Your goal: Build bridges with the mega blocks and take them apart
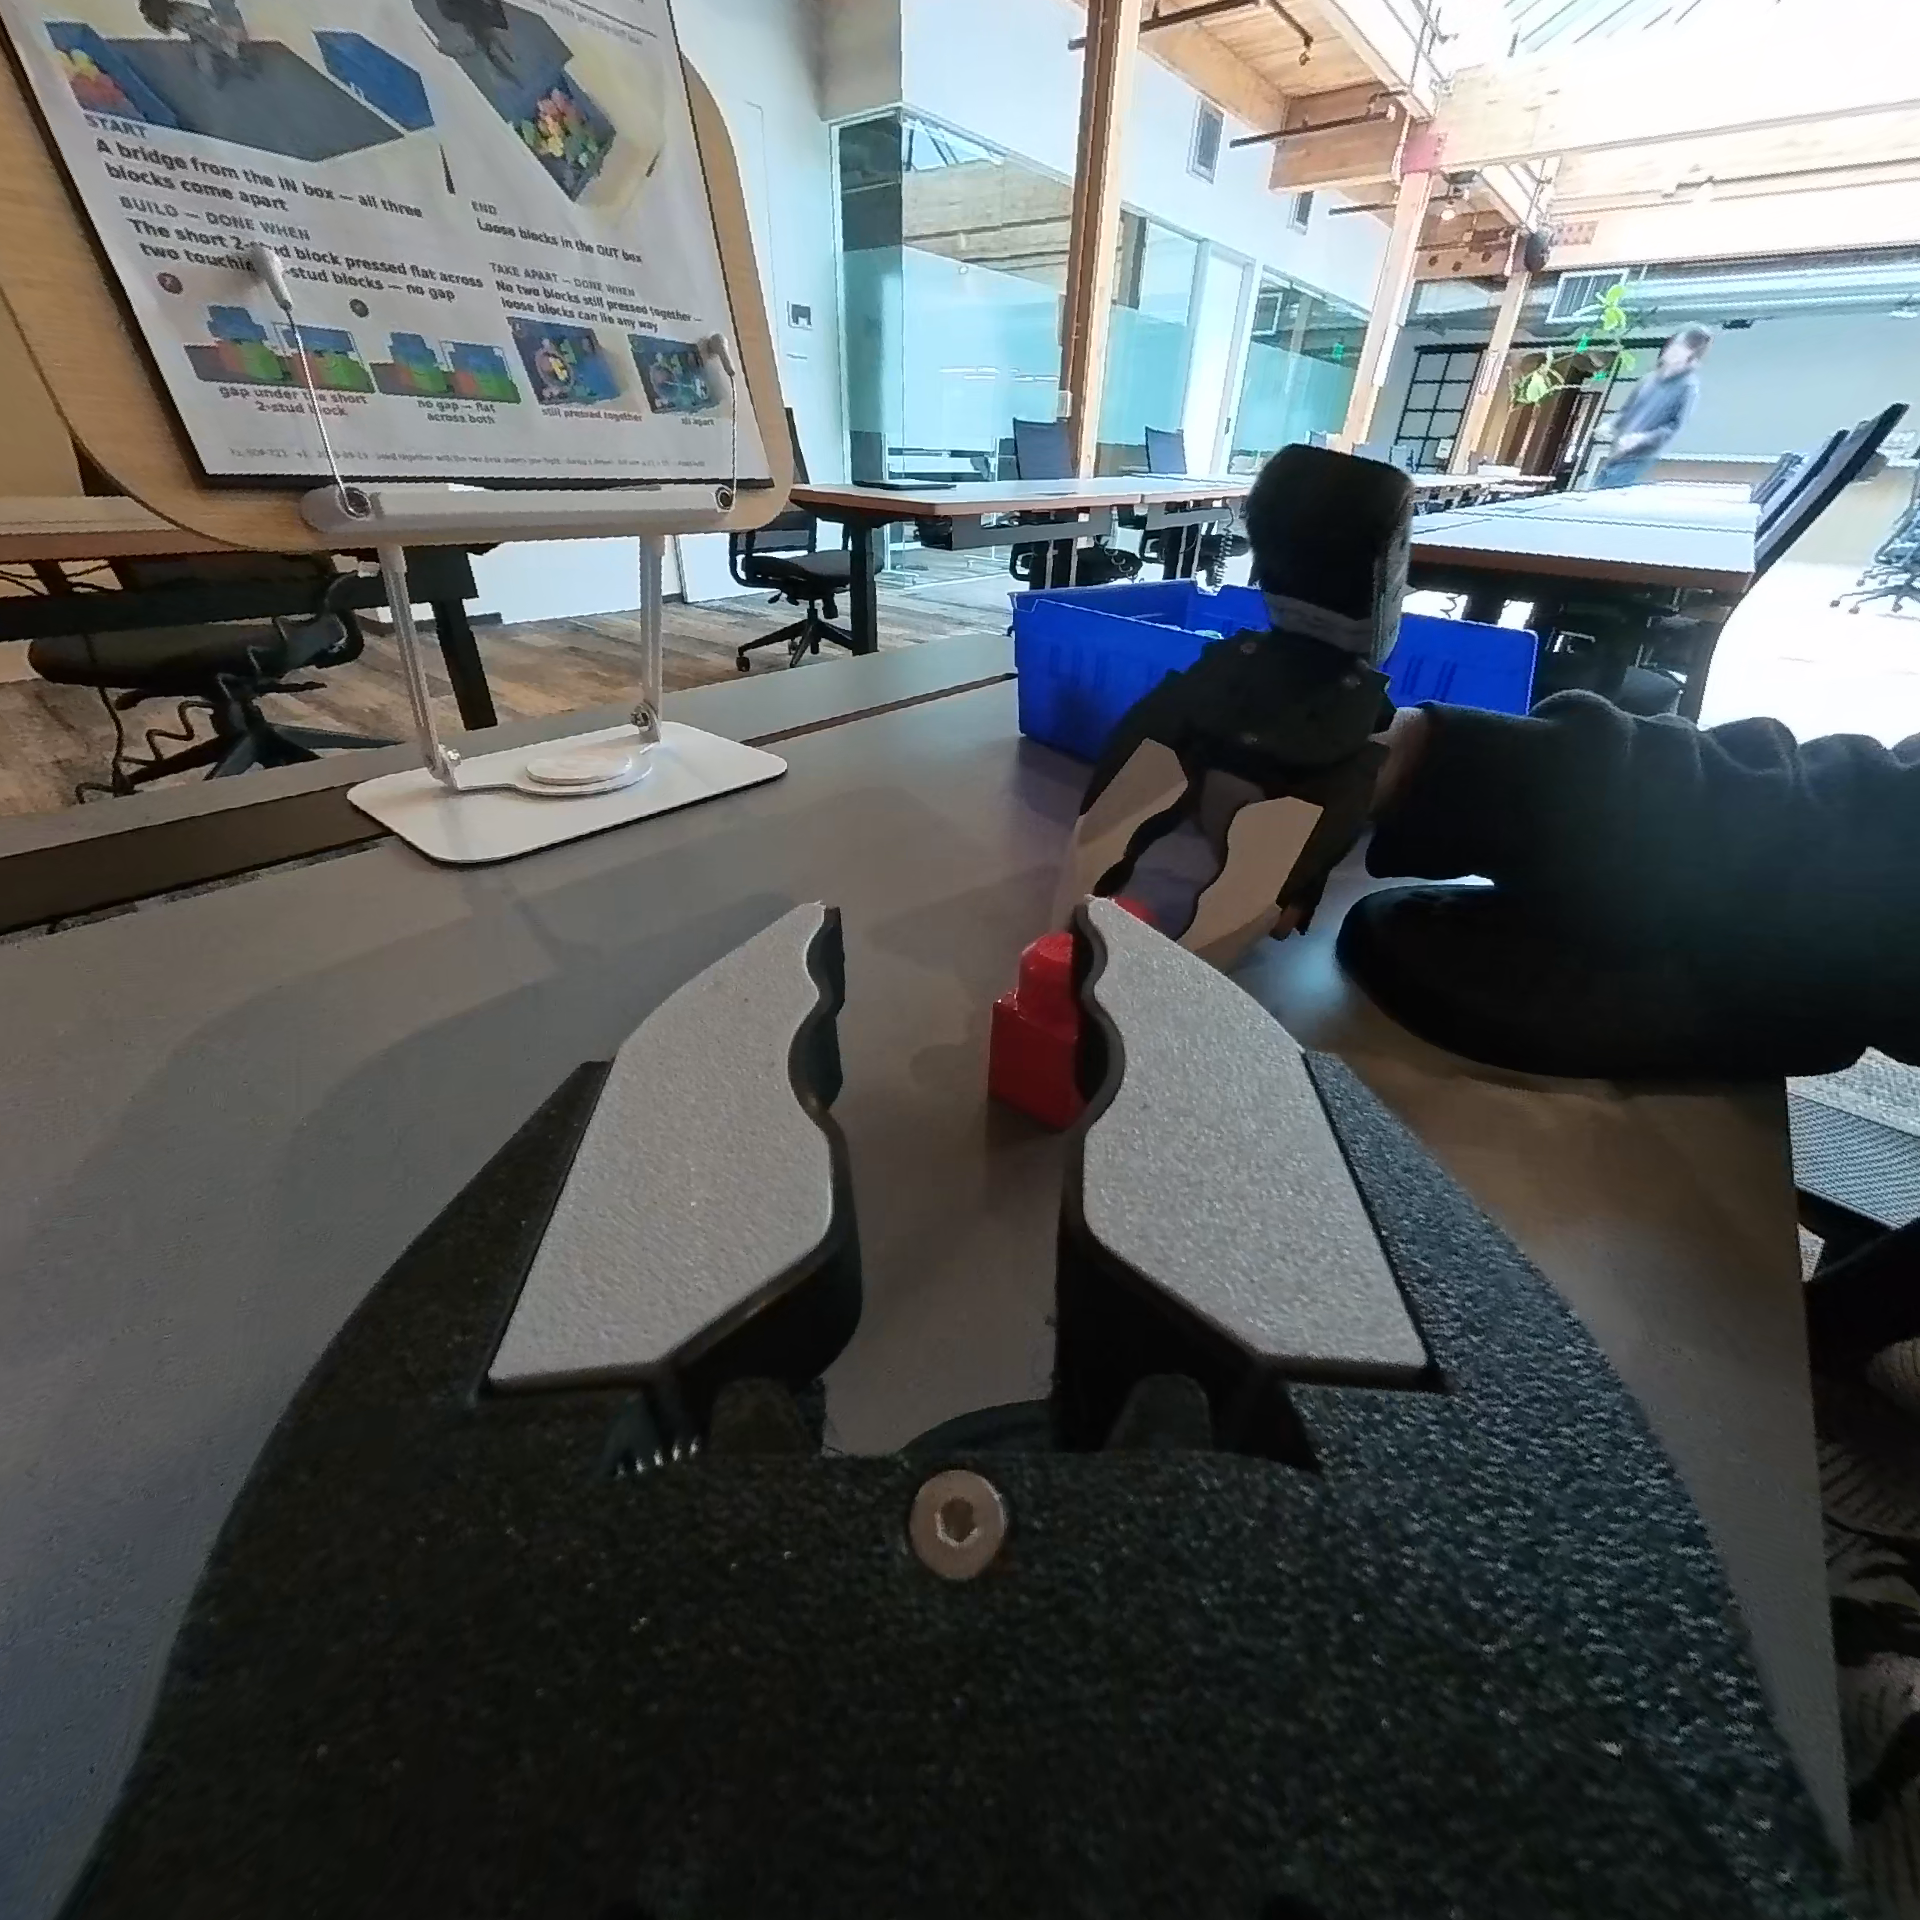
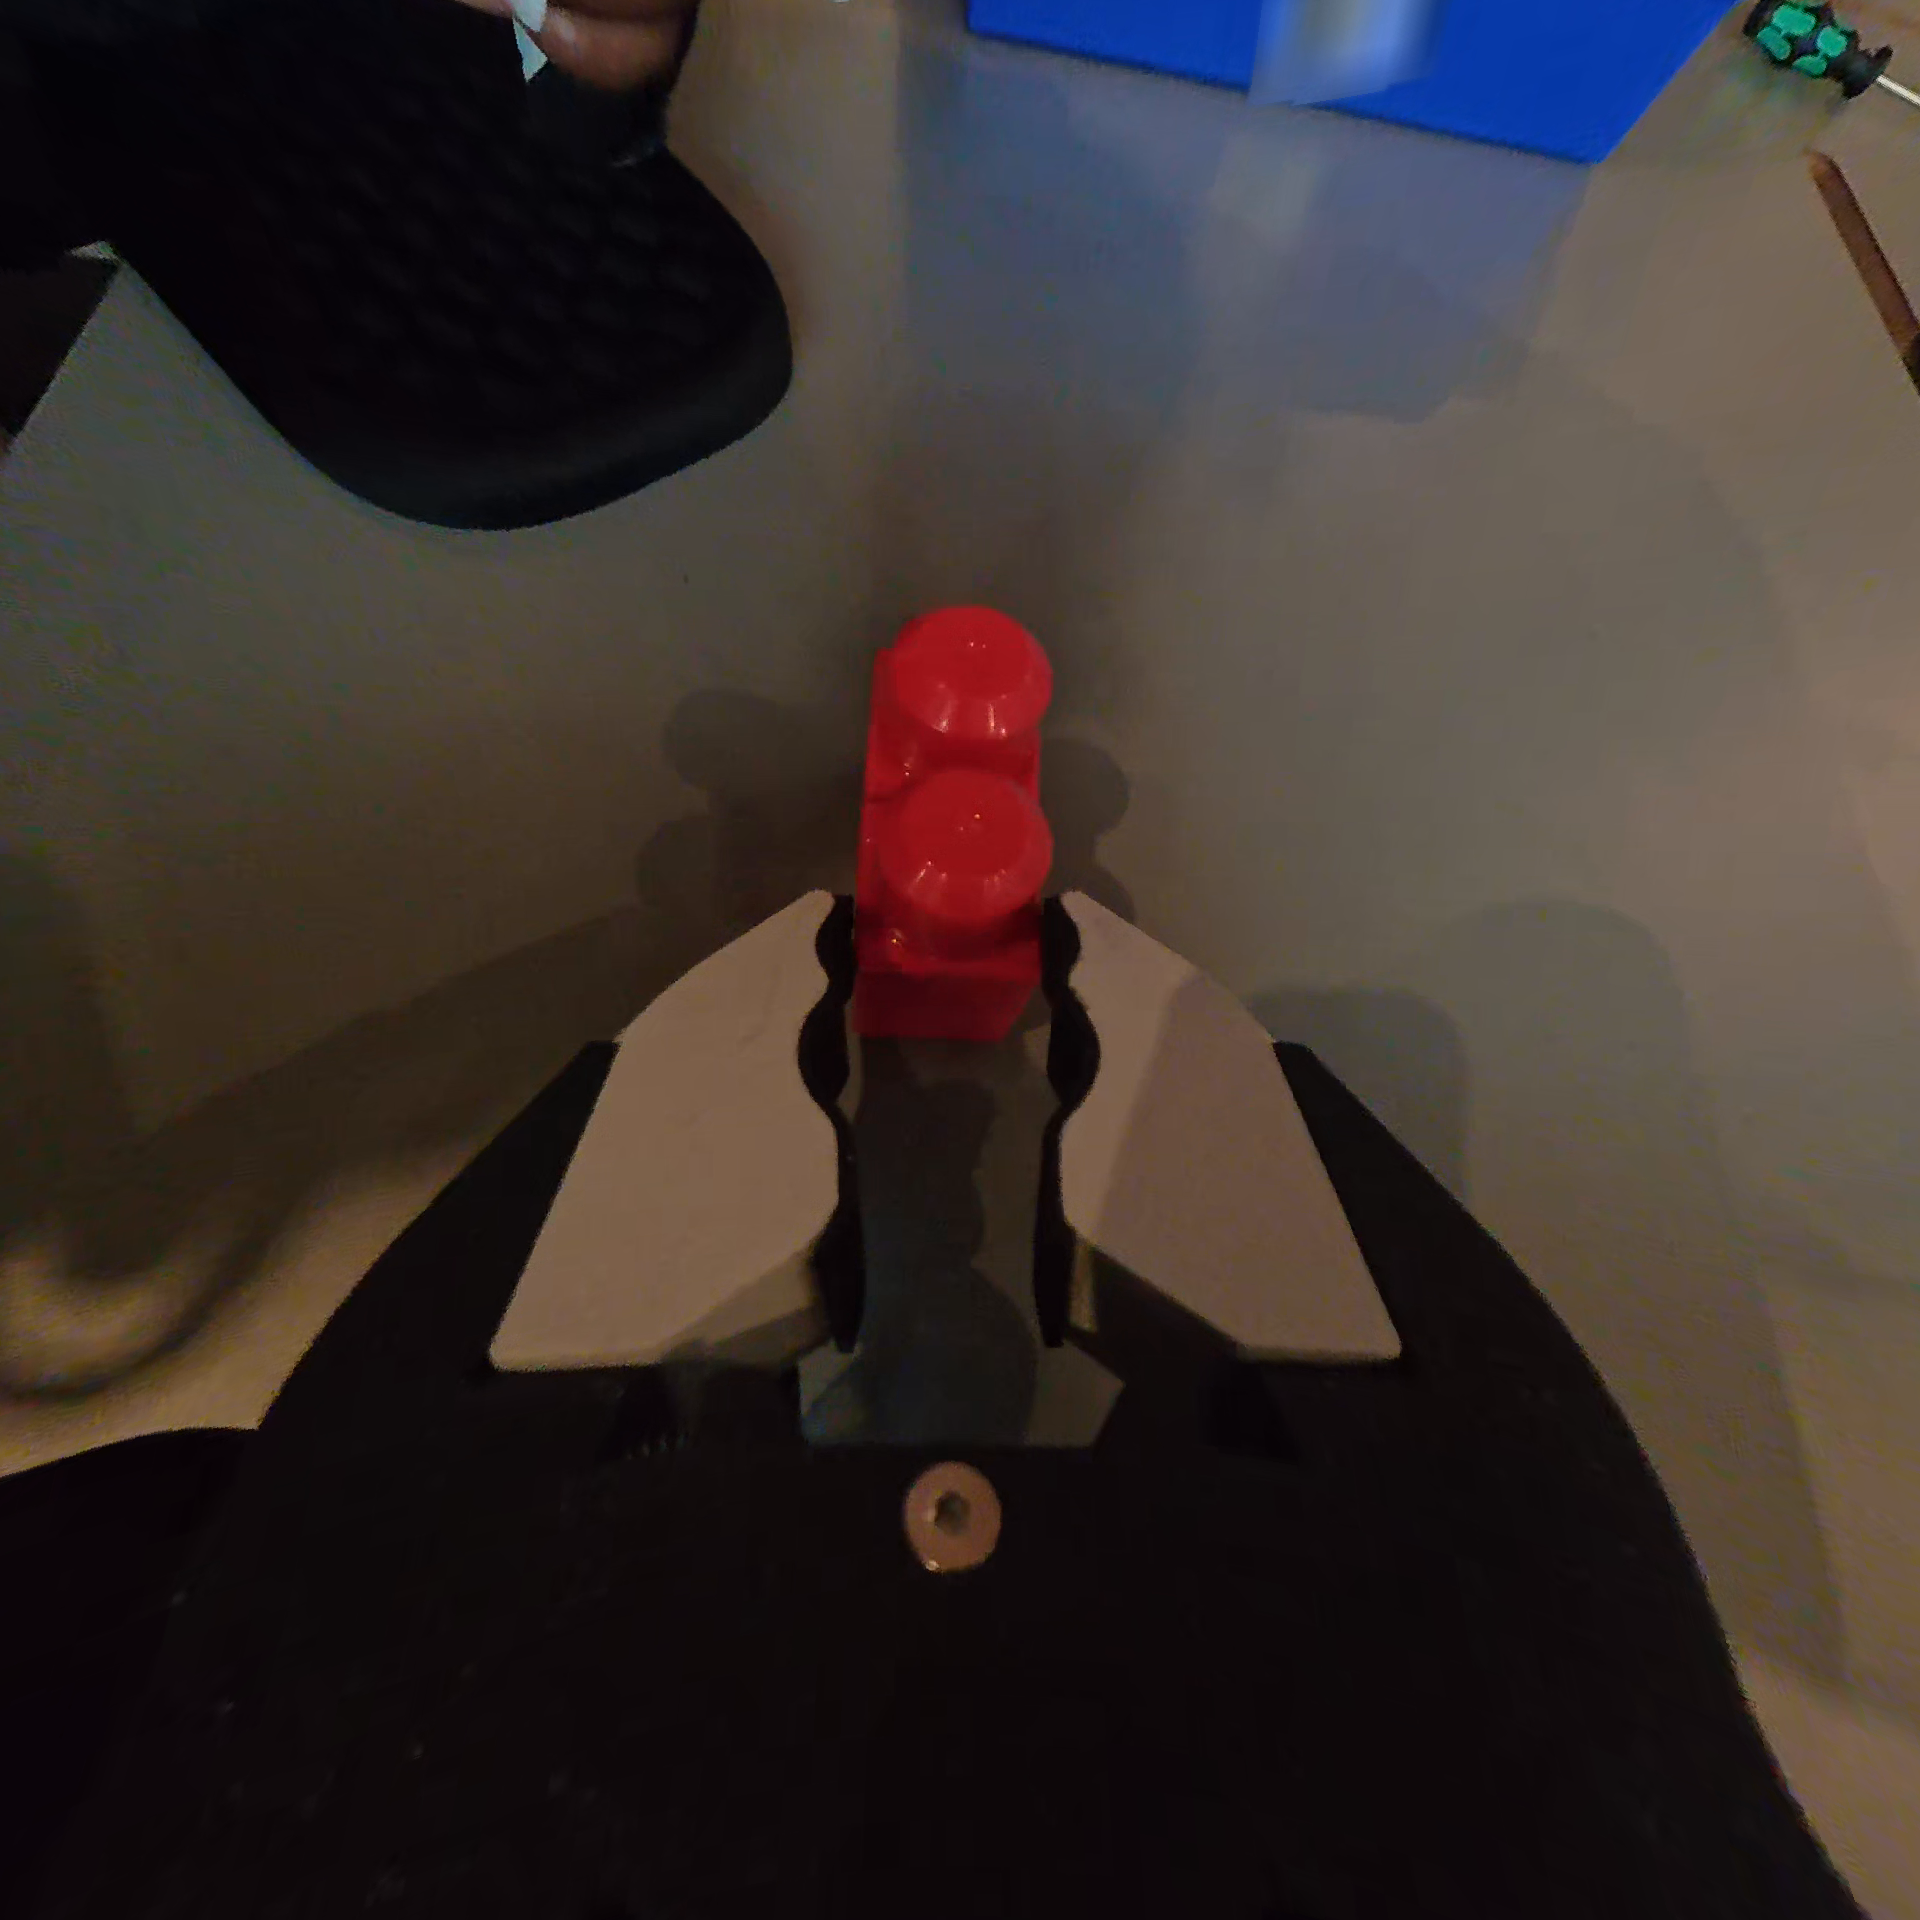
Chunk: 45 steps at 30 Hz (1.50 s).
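A red two-stud block [image 2: 961, 831] sits on the grey table [image 2: 1455, 623]. My right gripper [image 2: 948, 920] has its fingertips against both sides of the block's near end and is shut on it. In the left wrist view the same block [image 1: 1029, 1029] lies just ahead of my left gripper [image 1: 956, 935], partly hidden behind its right finger [image 1: 1195, 1122]. The left gripper is open and empty. The right gripper [image 1: 1174, 883] reaches the block's far end from the right, held by a black-gloved hand [image 1: 1621, 883]. The left gripper's black body [image 2: 468, 312] shows at the upper left of the right wrist view.
A blue bin [image 1: 1081, 675] stands at the back of the table and also shows in the right wrist view [image 2: 1143, 42]. A white stand with an instruction sheet [image 1: 416, 260] is at the back left. A green-handled screwdriver [image 2: 1818, 47] lies by the bin. A person [image 1: 1662, 405] stands far off. My hands' fingertips stand some 15 cm from each other.
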### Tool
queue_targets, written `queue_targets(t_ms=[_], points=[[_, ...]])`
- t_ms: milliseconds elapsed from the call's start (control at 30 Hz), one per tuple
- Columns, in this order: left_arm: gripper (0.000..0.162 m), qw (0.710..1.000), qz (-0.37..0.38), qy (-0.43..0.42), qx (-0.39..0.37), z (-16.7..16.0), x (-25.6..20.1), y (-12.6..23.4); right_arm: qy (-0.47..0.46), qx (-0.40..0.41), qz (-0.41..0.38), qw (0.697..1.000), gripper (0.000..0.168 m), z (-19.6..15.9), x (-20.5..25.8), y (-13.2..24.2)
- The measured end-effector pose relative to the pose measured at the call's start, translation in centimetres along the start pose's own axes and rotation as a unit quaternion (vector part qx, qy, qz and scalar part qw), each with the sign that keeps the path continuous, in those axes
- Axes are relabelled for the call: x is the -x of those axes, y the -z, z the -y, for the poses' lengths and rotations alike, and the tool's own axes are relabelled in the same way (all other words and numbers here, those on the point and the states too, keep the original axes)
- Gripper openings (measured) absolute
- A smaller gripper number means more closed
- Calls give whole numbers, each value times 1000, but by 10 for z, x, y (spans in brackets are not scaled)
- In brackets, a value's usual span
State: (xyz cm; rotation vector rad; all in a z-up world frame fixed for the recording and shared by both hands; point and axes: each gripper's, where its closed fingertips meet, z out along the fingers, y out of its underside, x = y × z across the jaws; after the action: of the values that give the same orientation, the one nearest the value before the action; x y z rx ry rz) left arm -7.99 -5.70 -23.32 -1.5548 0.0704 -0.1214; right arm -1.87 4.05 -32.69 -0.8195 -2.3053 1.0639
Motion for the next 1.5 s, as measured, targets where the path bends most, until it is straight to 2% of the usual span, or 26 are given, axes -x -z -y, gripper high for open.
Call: queue_targets(t_ms=[667, 800, 1133, 1267, 1367, 1500], points=[[42, 1000, -1, 2, -1, 0, 0, 0, -5, -4, 2, 1000, 35, 1, -1, -3], [42, 1000, -2, 1, 0, 0, 0, 0, -7, -3, 5, 1000, 41, 0, 0, -4], [43, 1000, -2, -8, 1, 0, -2, 1, -20, -58, 0, 998, 49, 17, 1, 11], [49, 999, -7, 2, 46, 6, -7, 10, -37, -86, -4, 996, 48, 21, 1, 20], [51, 994, 44, -17, 101, 15, 10, 32, -41, -97, -16, 994, 48, 21, -3, 27], [49, 967, 174, -88, 164, 30, 65, 85, -50, -131, -25, 990, 47, 30, -6, 38]])
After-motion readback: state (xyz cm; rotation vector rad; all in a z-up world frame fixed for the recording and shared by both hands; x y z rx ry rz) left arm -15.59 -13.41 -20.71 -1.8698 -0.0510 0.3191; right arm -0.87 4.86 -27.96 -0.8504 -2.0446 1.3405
